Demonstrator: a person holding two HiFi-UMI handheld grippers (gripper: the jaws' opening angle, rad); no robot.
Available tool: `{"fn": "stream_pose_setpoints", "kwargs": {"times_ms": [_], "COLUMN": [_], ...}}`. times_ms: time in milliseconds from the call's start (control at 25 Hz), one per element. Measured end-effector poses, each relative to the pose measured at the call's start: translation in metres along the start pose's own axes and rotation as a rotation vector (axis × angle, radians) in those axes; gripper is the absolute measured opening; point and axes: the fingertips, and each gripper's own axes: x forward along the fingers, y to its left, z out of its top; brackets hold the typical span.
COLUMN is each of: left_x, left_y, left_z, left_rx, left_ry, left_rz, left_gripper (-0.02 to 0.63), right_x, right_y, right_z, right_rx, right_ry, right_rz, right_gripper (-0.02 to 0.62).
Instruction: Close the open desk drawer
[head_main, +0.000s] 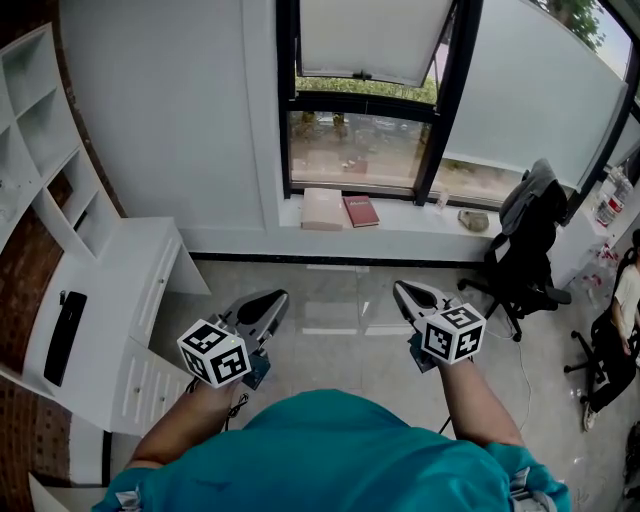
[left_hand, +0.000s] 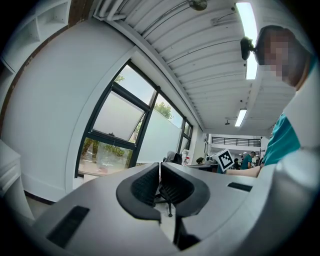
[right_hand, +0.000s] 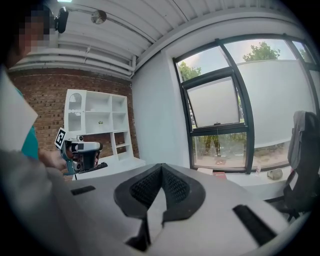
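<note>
Now L gripper (head_main: 277, 296) closed, R gripper (head_main: 401, 288) closed, desk (head_main: 110, 290) at left.

Daylight is poured in through the window (head_main: 365, 150) at upper centre of the head view, and a pale sheen is caught on the floor (head_main: 340, 315) below. Shadows are kept faint, detail crisp. In the left gripper view, ceiling light strips (left_hand: 248, 40) are blown out at upper right. The 2 gripper views are bent hard at the edges and ringed by black corners.

No legible text, label or number anywhere.
</note>
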Motion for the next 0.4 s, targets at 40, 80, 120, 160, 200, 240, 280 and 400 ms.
{"fn": "stream_pose_setpoints", "kwargs": {"times_ms": [40, 80, 120, 160, 200, 240, 280, 400], "left_x": [0.003, 0.006, 0.008, 0.008, 0.006, 0.003, 0.001, -0.005], "left_y": [-0.003, -0.006, -0.01, -0.012, -0.011, -0.009, -0.006, 0.0], "left_z": [0.001, 0.001, 0.001, 0.0, -0.001, -0.002, -0.003, -0.003], "left_rx": [0.0, 0.001, 0.001, 0.001, 0.002, 0.001, 0.0, -0.005], "left_ry": [0.0, 0.0, 0.0, -0.001, 0.0, 0.0, 0.001, 0.001], "left_rz": [0.002, 0.004, 0.006, 0.007, 0.008, 0.008, 0.007, 0.004], "left_gripper": [0.023, 0.023, 0.023, 0.023, 0.023, 0.023, 0.023, 0.023], "right_x": [-0.001, -0.004, -0.006, -0.008, -0.007, -0.005, -0.002, 0.004], "right_y": [-0.003, -0.006, -0.007, -0.007, -0.006, -0.003, 0.0, 0.006], "right_z": [0.001, 0.002, 0.002, 0.002, 0.001, 0.0, 0.0, 0.001], "right_rx": [0.0, 0.0, 0.0, -0.001, -0.003, -0.005, -0.007, -0.011], "right_ry": [0.0, 0.0, -0.001, -0.002, -0.002, -0.002, -0.001, 0.001], "right_rz": [0.004, 0.009, 0.012, 0.014, 0.016, 0.016, 0.016, 0.015], "right_gripper": [0.02, 0.02, 0.02, 0.02, 0.02, 0.02, 0.02, 0.02]}}
